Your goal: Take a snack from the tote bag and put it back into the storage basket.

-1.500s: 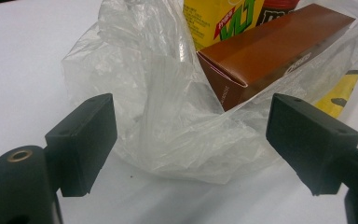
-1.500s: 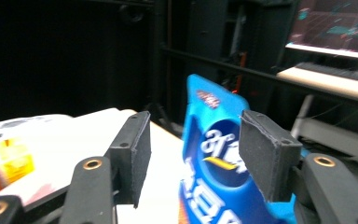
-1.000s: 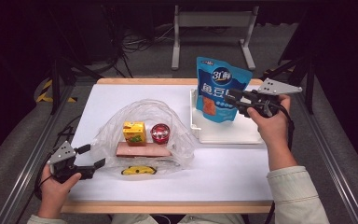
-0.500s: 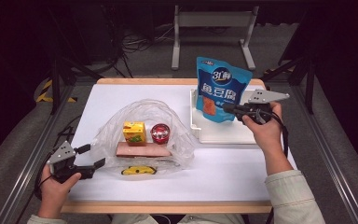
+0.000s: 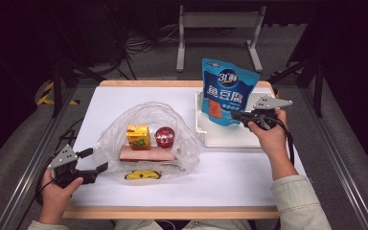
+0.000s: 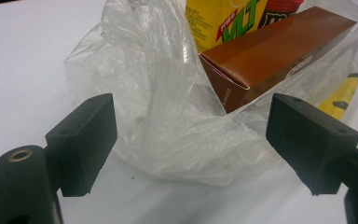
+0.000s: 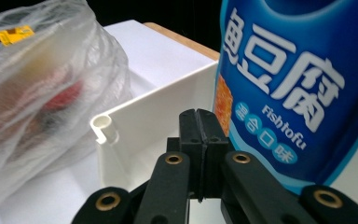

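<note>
The left gripper (image 5: 95, 162) rests at the table's near left corner, jaws spread wide just before the clear plastic bag (image 5: 146, 129) of snacks. Farther right, the blue fish tofu pouch (image 5: 226, 91) stands in the white tray (image 5: 230, 136), beside the right gripper (image 5: 237, 115), jaws pressed together empty.

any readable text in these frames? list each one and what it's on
"Fishtofu": blue pouch, under large white Chinese characters, with smaller ones in pale dots below.
"31": the pouch's top logo, high view; rest of logo too small.
"VLT": yellow carton inside the plastic bag; other print blurred.
Brown box: small side mark, unreadable.
Red cup: lid print too small.
Yellow packet: unreadable.
</note>
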A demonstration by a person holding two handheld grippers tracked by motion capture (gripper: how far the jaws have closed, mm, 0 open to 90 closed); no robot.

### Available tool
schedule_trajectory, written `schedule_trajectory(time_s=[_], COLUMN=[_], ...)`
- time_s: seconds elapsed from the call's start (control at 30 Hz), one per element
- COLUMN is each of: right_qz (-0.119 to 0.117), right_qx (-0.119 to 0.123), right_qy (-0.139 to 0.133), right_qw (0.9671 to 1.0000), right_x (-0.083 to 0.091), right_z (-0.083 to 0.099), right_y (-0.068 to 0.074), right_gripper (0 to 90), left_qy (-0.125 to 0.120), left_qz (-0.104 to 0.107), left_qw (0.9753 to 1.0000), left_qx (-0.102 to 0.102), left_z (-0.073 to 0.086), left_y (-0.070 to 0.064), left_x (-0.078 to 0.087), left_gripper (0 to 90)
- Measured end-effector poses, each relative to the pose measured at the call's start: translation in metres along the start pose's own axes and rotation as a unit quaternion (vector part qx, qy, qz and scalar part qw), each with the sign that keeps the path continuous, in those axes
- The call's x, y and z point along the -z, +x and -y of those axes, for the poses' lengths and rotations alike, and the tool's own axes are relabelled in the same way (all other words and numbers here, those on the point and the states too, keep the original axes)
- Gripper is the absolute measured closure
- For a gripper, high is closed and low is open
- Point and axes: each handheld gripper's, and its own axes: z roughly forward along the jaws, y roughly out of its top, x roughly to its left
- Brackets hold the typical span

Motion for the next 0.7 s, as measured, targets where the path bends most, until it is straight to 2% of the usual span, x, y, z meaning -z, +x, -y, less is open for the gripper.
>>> schedule_trajectory(time_s=[0.17, 0.33, 0.5, 0.7], right_qz=[0.015, 0.028, 0.030, 0.046], right_qx=[-0.013, -0.013, -0.025, -0.030], right_qy=[0.011, 0.020, 0.033, 0.046], right_qw=[0.9998, 0.9993, 0.9987, 0.9974], right_x=[-0.009, -0.016, -0.022, -0.029], right_z=[0.008, 0.014, 0.018, 0.023], right_y=[-0.008, -0.013, -0.017, -0.022], right_gripper=[90.0, 89.9, 88.9, 89.5], left_qy=[0.000, 0.000, 0.000, 0.001], left_qz=[0.000, 0.000, 0.000, 0.000], left_qw=[1.0000, 1.0000, 1.0000, 1.0000], left_qx=[0.000, 0.000, -0.001, -0.001], left_z=[0.000, 0.000, 0.000, 0.000], left_y=[0.000, 0.000, 0.000, 0.000], left_x=[0.000, 0.000, 0.000, 0.000], left_gripper=[16.9, 16.9, 16.9, 16.9])
